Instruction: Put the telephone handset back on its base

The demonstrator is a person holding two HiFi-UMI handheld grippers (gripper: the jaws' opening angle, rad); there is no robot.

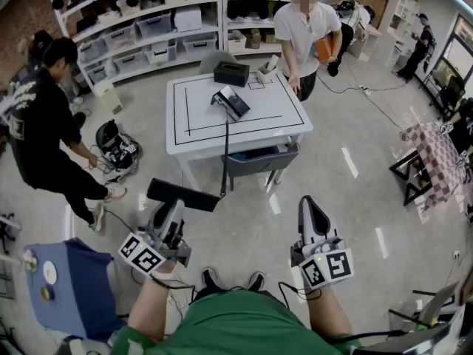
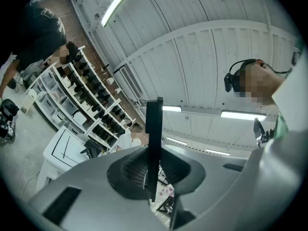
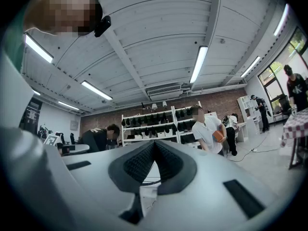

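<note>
While held low and close to the wearer, left tongs [image 1: 174, 211] are clamped narrow on the handset [image 1: 182, 195]. The left gripper view shows it edge-on as a thin black bar pinched between the pads and sticking out past the tips. In the head view the handset lies roughly level across the tongs, over bare floor and well short of the counter [image 1: 288, 120].

Right tongs [image 1: 311, 211] are closed, pads together at the tip, nothing in them. They sit idle, off to the right at about the same height.

Cord [image 1: 225, 154] runs from the handset end up over the counter's near edge to the base [image 1: 232, 102]. It looks fairly straight, so not much slack by my read.

Base sits near mid-counter inside the black outline, cradle empty as far as I can tell. Black box [image 1: 231, 73] is just behind it. Person in white [image 1: 310, 32] stands at the far edge, person in black [image 1: 44, 124] is off to the left, shelves [image 1: 148, 21] are along the back wall.

Status:
- Done: handset is gripped and off the base.
- Left: carry it to the counter, line it up over the cradle, seat it, open the tongs.
- My estimate is under halfway.
- Risk: a tight cord could tug the base.
</note>
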